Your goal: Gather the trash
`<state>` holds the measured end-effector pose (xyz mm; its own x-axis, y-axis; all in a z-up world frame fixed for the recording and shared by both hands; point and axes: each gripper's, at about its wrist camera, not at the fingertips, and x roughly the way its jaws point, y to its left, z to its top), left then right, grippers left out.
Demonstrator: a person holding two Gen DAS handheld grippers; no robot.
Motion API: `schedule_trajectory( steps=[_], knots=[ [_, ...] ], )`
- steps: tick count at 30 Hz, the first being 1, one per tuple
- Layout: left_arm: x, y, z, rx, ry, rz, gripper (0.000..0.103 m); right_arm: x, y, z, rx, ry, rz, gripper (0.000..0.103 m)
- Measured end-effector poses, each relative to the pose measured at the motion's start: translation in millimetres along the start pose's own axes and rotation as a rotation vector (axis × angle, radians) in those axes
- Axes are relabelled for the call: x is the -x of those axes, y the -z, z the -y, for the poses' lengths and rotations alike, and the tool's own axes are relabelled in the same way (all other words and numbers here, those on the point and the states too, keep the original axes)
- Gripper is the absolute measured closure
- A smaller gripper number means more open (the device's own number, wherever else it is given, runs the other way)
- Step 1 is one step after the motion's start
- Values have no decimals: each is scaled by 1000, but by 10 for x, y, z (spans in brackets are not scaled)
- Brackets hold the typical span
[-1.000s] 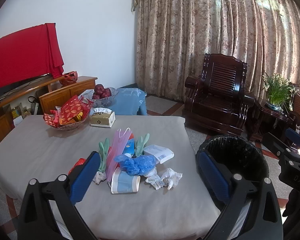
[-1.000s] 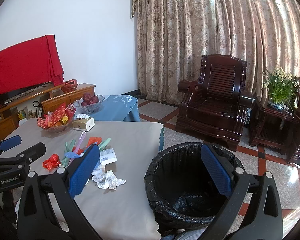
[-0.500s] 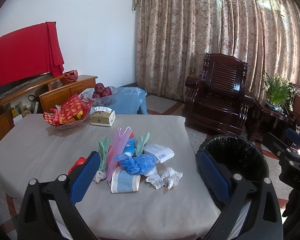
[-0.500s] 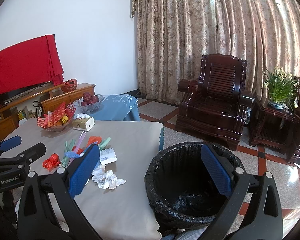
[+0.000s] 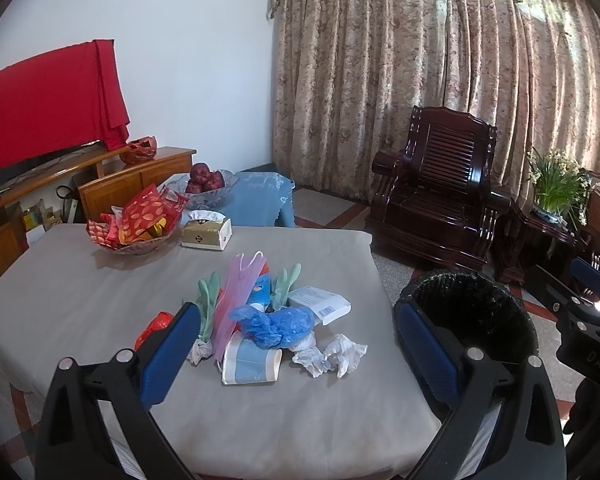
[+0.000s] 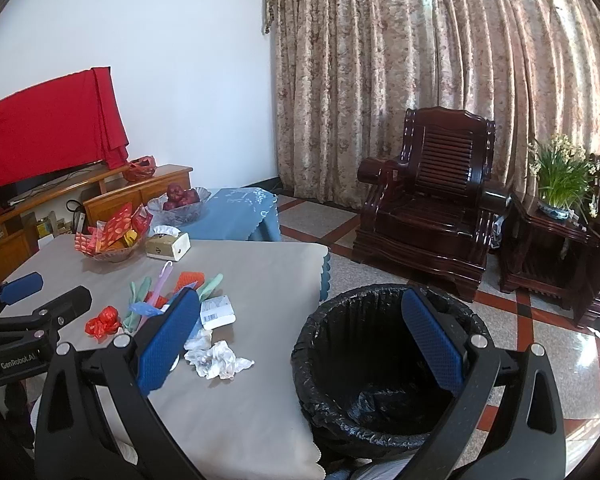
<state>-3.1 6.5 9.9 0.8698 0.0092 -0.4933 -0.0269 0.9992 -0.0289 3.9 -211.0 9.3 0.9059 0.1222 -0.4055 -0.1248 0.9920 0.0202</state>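
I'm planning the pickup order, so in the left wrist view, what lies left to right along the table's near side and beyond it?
Red wrapper → paper cup → crumpled tissue → trash bin.

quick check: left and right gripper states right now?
Left gripper: open, holding nothing.
Right gripper: open, holding nothing.

Daylight came through the patterned curtain point(image 5: 440, 80), brightest at its upper right, where the fabric washed out pale. The room was evenly lit and colours stayed clear. Soft shadows lay under the trash on the table point(image 5: 80, 300). Sun glare shone off the tiled floor point(image 6: 572, 344) at the right. Both views bent strongly at the edges, with black vignetted corners. Focus stayed fairly sharp throughout.
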Motion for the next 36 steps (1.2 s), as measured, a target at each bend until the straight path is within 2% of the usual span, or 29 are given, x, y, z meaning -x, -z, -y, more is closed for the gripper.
schedule_trajectory(
  steps=[10, 23, 26, 30, 36],
  knots=[
    [-130, 92, -153, 35, -15, -8, 6, -201, 16, -129, 14, -28, -21, 5],
    [-659, 477, -1089, 146, -194, -59, 6, -977, 333, -654, 57, -157, -102, 5],
    [-784, 602, -1235, 169, -215, -89, 6, -1240, 481, -732, 58, -168, -147, 5],
    [-913, 728, -1302, 135, -238, -99, 6, -1640, 767, -857, 70, -169, -229, 6],
    [-1083, 815, -1309, 124, -220, -125, 6, -2051, 1035, -957, 77, -181, -320, 19]
  ],
)
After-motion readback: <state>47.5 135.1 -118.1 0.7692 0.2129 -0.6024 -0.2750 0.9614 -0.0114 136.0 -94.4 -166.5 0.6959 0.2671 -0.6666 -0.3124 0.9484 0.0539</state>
